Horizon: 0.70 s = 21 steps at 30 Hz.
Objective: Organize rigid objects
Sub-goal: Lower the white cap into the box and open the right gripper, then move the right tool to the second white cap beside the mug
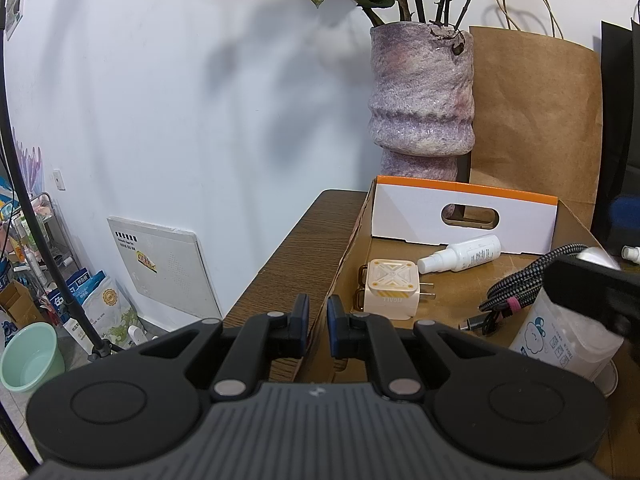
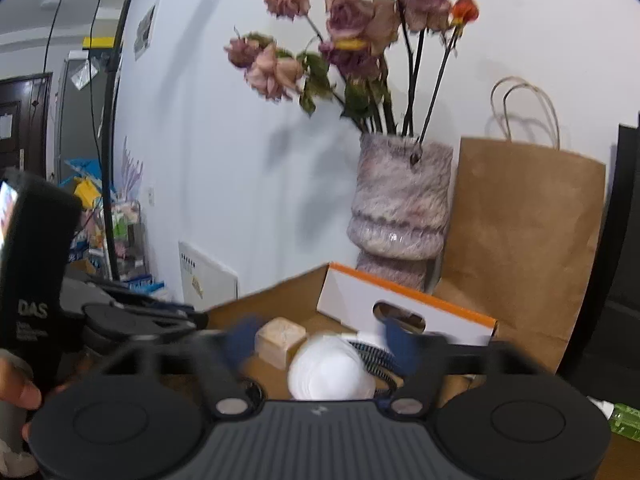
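Note:
An open cardboard box (image 1: 460, 280) sits on a wooden table (image 1: 288, 248). My left gripper (image 1: 318, 314) is shut on the box's left wall, with the cardboard edge pinched between its pads. Inside lie a beige plug charger (image 1: 390, 290), a white spray bottle (image 1: 460, 254), a coiled braided cable (image 1: 520, 288) and a white tub with a cloud picture (image 1: 560, 328). My right gripper (image 2: 320, 342) is blurred and stands open over the box. The white tub (image 2: 332, 368) is between its fingers, which look apart from it. One right finger (image 1: 592, 284) shows above the tub.
A white and orange cardboard divider (image 1: 464, 216) stands at the box's back. Behind it are a purple vase of dried roses (image 1: 420, 96) and a brown paper bag (image 1: 536, 120). A green bottle (image 2: 624, 420) lies at the right. A hand (image 2: 16, 392) holds the left device.

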Each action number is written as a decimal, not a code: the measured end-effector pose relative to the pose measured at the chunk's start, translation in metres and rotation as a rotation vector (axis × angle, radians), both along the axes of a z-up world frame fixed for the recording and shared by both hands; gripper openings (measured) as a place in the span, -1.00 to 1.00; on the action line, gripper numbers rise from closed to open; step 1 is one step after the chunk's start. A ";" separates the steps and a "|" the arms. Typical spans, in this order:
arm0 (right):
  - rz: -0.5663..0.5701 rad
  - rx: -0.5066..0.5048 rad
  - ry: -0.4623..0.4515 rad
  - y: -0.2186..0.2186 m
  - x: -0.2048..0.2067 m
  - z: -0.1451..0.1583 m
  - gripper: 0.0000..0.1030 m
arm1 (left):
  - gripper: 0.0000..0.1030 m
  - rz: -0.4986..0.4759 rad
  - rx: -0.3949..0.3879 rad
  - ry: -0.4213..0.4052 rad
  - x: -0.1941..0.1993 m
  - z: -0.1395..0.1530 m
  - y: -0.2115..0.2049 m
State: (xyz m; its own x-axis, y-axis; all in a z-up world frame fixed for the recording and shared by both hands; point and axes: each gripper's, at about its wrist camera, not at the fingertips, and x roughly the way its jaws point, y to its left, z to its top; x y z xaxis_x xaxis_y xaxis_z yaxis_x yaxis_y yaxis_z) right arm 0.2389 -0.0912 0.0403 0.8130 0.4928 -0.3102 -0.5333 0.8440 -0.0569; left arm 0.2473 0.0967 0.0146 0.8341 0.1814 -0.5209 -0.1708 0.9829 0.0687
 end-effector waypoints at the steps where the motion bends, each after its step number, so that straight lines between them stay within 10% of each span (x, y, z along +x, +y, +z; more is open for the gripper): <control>1: 0.001 0.003 -0.011 0.000 -0.002 0.001 0.84 | -0.79 -0.001 0.000 0.000 0.000 0.000 0.000; 21: -0.025 -0.022 -0.021 0.000 0.001 0.002 1.00 | -0.79 -0.001 0.001 0.000 0.000 0.000 0.000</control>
State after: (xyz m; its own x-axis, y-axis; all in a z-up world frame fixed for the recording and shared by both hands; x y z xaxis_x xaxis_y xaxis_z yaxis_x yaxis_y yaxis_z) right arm 0.2396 -0.0914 0.0427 0.8313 0.4654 -0.3038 -0.5106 0.8555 -0.0865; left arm 0.2473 0.0965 0.0146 0.8343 0.1813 -0.5206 -0.1703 0.9829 0.0694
